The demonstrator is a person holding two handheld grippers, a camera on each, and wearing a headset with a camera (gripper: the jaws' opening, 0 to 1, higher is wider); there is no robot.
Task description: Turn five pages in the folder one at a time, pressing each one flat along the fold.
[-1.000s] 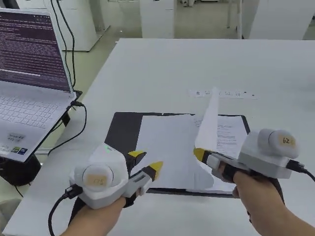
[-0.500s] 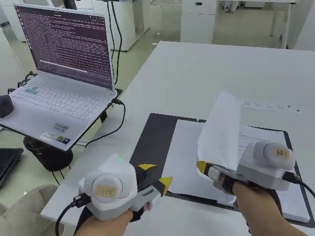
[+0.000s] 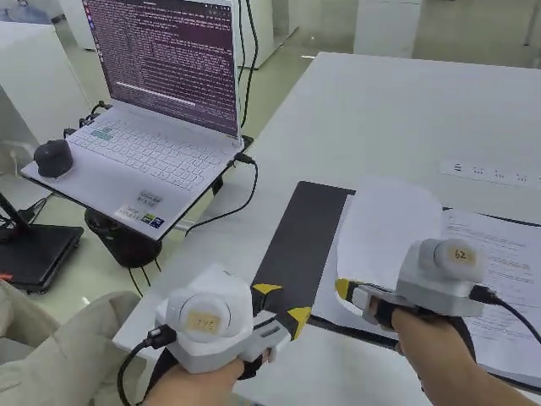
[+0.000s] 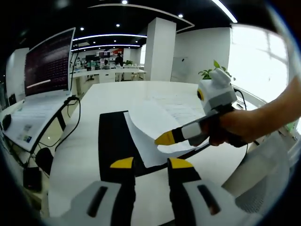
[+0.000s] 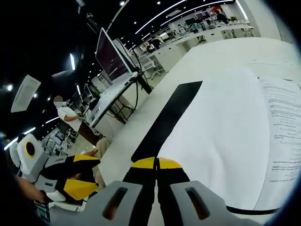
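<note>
White page [image 3: 390,222] curled up over black folder [image 3: 306,233], clamped at its near edge in right gripper [image 3: 342,289], jaws pressed together; pinch itself hidden behind the yellow tips. Left gripper [image 3: 283,303] off the folder's near left corner, jaws apart, gripping nothing. Folder flat on table [image 3: 406,101], right part cut off in head view, left cover bare. Print on sheet [image 3: 499,254] underneath too small to read. Laptop [image 3: 152,135] open, left of table.

A white counter [image 3: 380,110] in an open office, with a white pillar [image 4: 159,49], ceiling light strips [image 4: 224,9] and a bright window [image 4: 256,61].
</note>
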